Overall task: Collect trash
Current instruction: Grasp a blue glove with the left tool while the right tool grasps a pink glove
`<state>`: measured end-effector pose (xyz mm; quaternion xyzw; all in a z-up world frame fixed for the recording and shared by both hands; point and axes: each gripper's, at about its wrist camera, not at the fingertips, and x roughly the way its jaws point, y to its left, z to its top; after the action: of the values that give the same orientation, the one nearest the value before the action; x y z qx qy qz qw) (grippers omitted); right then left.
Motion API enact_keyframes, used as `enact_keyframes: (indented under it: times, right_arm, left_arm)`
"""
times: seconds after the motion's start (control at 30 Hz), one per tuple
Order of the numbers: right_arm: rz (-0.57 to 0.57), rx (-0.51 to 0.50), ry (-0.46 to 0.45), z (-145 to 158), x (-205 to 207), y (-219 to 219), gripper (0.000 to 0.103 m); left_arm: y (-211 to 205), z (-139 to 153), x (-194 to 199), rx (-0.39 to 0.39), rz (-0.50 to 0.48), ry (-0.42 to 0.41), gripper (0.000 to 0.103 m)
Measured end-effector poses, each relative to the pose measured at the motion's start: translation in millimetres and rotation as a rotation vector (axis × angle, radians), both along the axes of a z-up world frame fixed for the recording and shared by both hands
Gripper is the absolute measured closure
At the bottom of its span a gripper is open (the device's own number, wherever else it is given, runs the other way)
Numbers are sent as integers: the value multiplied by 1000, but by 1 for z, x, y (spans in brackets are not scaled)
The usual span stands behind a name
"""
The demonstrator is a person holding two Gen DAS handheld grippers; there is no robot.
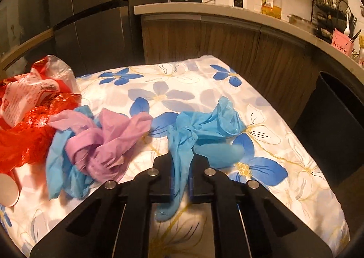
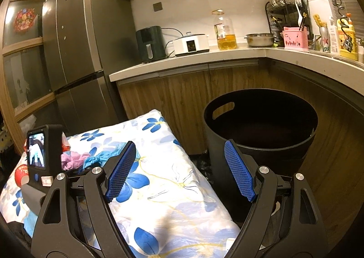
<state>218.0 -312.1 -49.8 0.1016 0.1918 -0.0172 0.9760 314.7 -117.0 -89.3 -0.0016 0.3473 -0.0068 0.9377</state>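
A: On the floral-cloth table (image 1: pixel 295 155), my left gripper (image 1: pixel 181 180) is clamped on the knotted blue plastic bag (image 1: pixel 200 130).
B: Right gripper (image 2: pixel 179 171)?
A: Wide open, empty. Lift straight, w/o snagging, to the round black bin (image 2: pixel 261 144).

Left wrist view: the left gripper's (image 1: pixel 181 180) blue pads are almost wholly covered by the knotted blue plastic glove (image 1: pixel 193 135) pinched between them. The crumpled pink plastic bag (image 1: pixel 107 141) overlies a second blue glove (image 1: pixel 61 167), hiding its middle. The red mesh netting (image 1: pixel 25 141) and the white paper cup (image 1: pixel 8 189) are cut off by the left edge. The black round waste bin (image 1: pixel 334 126) is cropped at the right; its interior is not shown.

Right wrist view: the bin's (image 2: pixel 261 141) floor is lost in shadow. The small camera screen (image 2: pixel 36 149) on the other gripper is too blurred to read. Bottle labels on the counter are illegible.
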Motion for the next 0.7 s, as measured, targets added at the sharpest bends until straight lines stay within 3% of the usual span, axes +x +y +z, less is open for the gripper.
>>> enact_keyframes:
  times: [0.43, 0.7]
  right_arm:
    - [38, -15, 5, 5, 1, 26, 24]
    - [143, -9, 51, -7, 11, 74, 24]
  left_arm:
    - [36, 38, -97, -112, -36, -147, 98]
    - [98, 47, -149, -156, 56, -174, 98]
